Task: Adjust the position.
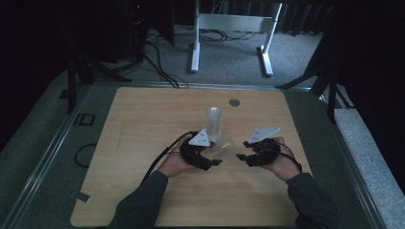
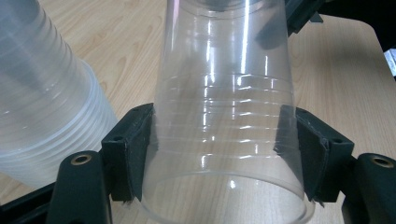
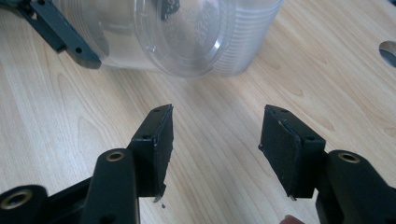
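The left gripper (image 2: 219, 154) is clamped on the wall of a single clear plastic cup (image 2: 224, 116), held on its side above the middle of the table (image 1: 143, 200), just in front of the upright stack of cups (image 1: 213, 123). The right gripper (image 3: 215, 140) faces the cup's base with nothing between its jaws, which stand apart. The step in hand looks like passing or bracing the separated cup; next the right gripper would need to advance and close on it.

High view dim and underexposed; surroundings near black, worktop (image 1: 143, 191) muted with soft shadows under the forearms. Both gripper views brighter, evenly lit from above. Vertical glare streaks on the clear cup (image 2: 224, 116); cup stack (image 2: 42, 93) soft, out of focus.
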